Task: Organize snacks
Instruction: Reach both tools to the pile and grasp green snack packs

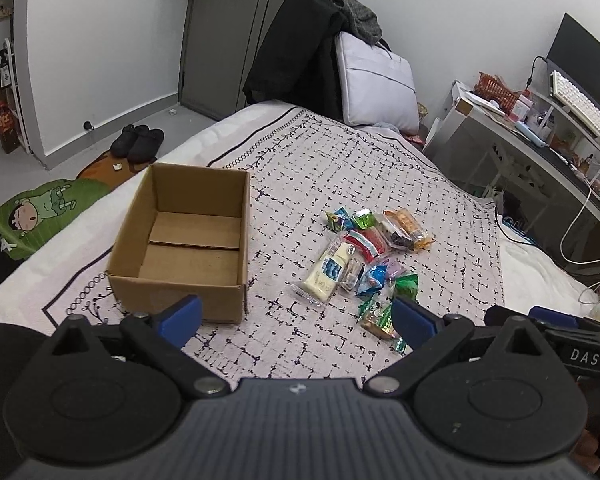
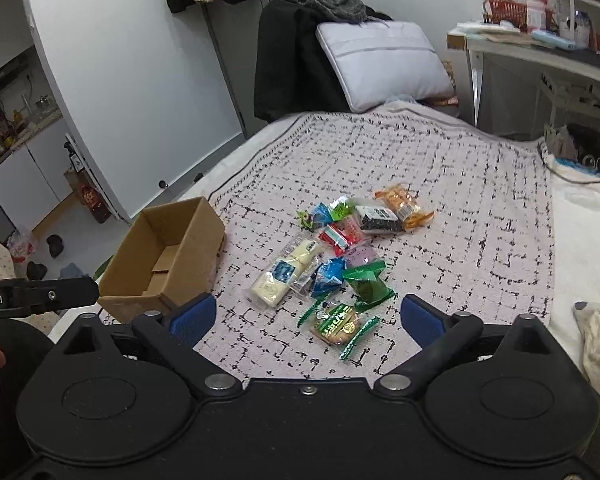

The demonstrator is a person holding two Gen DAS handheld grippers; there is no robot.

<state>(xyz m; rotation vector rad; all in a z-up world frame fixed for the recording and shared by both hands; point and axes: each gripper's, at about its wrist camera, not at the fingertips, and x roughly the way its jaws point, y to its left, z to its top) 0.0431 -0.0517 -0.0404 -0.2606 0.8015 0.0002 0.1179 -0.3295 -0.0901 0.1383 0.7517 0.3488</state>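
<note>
The right finger (image 1: 414,322) of the left gripper covers part of the nearest green packet (image 1: 380,316). Print on the snack wrappers (image 2: 336,256) is too small to read. The monitor (image 1: 584,60) runs off the edge. The other gripper (image 2: 40,296) shows only partly — its lettering cut to "bot.AI".

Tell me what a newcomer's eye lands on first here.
First, the bright heap of wrapped snacks in the middle of the patterned bedspread. Next, the open cardboard box to their left, with nothing in it. Both grippers, left and right, hover open and hold nothing.
</note>
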